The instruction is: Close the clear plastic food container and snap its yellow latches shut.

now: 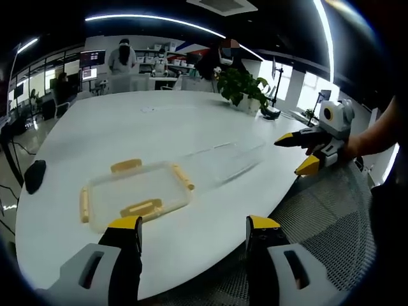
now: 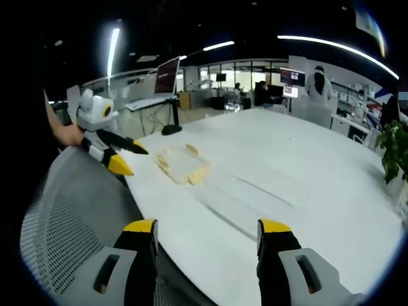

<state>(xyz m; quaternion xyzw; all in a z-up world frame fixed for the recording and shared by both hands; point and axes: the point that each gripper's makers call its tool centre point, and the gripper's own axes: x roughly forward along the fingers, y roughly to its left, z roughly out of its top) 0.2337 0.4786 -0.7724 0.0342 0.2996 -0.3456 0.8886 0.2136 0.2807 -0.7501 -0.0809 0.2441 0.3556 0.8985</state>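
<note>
Clear glossy plastic container point(image 1: 137, 194), yellow latches point(image 1: 141, 208)

Grey hand-held gripper point(image 1: 193, 231) (yellow-tipped black jaws).

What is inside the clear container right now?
Nothing visible: through the clear container only the white table shows. Its clear base or lid lies beside it, apart. Four yellow latches stick out. Both hand-held grippers stay clear.
</note>
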